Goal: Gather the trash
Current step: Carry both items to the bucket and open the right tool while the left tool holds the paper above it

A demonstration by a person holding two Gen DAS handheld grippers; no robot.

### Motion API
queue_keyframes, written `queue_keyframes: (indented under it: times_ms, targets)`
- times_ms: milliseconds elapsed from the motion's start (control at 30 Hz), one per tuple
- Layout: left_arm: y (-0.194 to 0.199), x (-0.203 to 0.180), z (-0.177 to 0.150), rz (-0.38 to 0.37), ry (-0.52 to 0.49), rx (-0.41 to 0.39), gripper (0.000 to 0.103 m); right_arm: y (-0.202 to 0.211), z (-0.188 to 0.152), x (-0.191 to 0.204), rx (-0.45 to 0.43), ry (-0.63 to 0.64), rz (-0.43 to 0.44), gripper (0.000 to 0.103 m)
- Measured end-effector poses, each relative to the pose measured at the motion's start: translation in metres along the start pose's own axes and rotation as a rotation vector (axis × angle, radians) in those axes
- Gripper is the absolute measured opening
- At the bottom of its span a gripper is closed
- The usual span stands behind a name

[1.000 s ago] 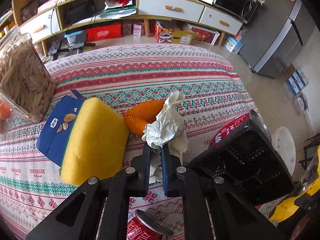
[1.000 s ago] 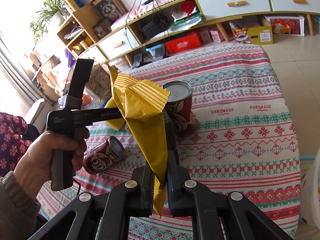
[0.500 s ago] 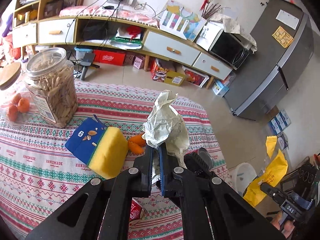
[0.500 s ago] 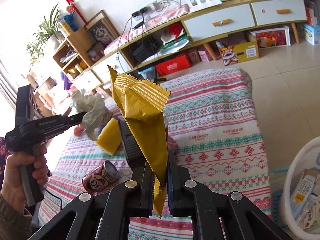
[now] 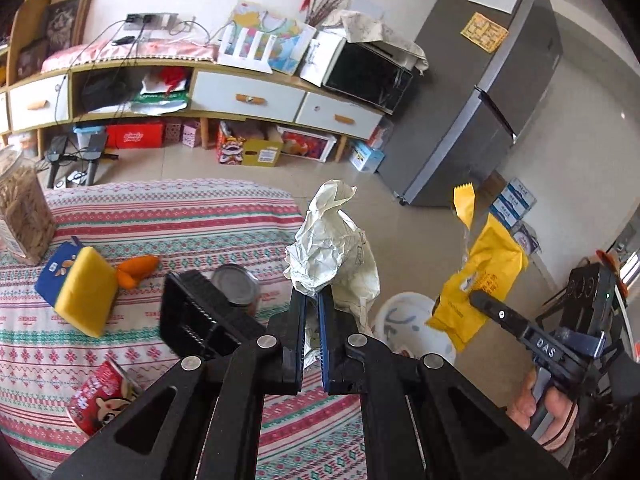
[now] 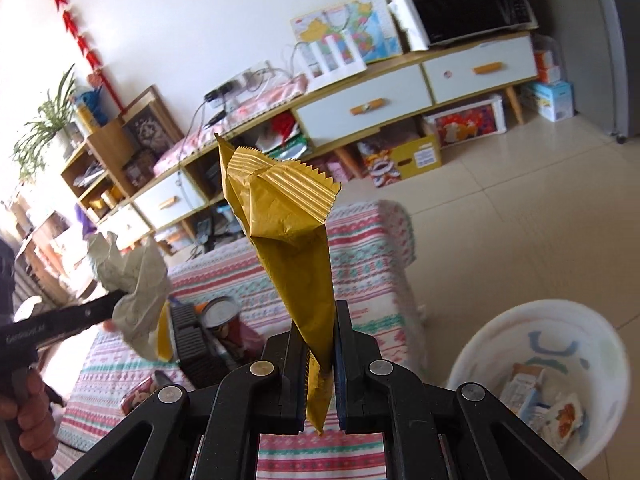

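My left gripper [image 5: 312, 300] is shut on a crumpled white paper wad [image 5: 326, 252], held in the air past the table's right edge; the same wad [image 6: 132, 280] shows at the left of the right wrist view. My right gripper [image 6: 320, 316] is shut on a gold-yellow snack wrapper [image 6: 288, 232], also seen as a yellow wrapper [image 5: 480, 280] in the left wrist view. A white trash bin [image 6: 536, 384] with several wrappers inside stands on the floor to the lower right; its rim [image 5: 400, 316] shows below the paper wad.
On the patterned tablecloth [image 5: 160, 220] lie a black tray [image 5: 196, 320], an upright can [image 5: 236, 288], a red can on its side [image 5: 100, 392], a yellow sponge on a blue pack [image 5: 80, 288], an orange wrapper [image 5: 136, 268] and a jar [image 5: 20, 216]. A grey fridge [image 5: 480, 92] stands behind.
Both grippers have swung right, away from the table and toward the white bin, each carrying its piece of trash. The bin has come into both views.
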State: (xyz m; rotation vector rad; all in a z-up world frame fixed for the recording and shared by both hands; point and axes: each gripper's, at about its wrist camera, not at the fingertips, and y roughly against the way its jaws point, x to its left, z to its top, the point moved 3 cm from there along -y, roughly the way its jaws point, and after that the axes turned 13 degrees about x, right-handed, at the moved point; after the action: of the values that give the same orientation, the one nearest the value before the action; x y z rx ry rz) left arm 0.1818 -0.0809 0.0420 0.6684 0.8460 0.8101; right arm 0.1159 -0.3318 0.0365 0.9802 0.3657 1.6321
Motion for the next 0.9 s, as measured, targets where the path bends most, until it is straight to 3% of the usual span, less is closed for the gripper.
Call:
queue_keyframes:
  times_ms: [133, 233, 500, 800, 900]
  targets:
    - [-0.019, -0.039, -0.008, -0.014, -0.076, 0.033, 0.006, 0.033, 0.005, -0.043, -0.082, -0.052, -0.143, 0.009]
    - [-0.039, -0.063, -0.013, -0.023, -0.114, 0.071, 0.006, 0.044, 0.004, -0.067, -0.08, -0.087, -0.203, 0.009]
    - [-0.102, -0.117, -0.026, -0.093, -0.156, 0.162, 0.006, 0.012, -0.012, -0.123, 0.17, -0.203, -0.366, 0.009]
    - [-0.169, -0.149, -0.029, -0.129, -0.114, 0.235, 0.006, -0.008, -0.023, -0.15, 0.286, -0.276, -0.422, 0.013]
    - [-0.182, -0.153, -0.027, -0.12, -0.11, 0.247, 0.006, -0.006, -0.025, -0.157, 0.298, -0.315, -0.428, 0.033]
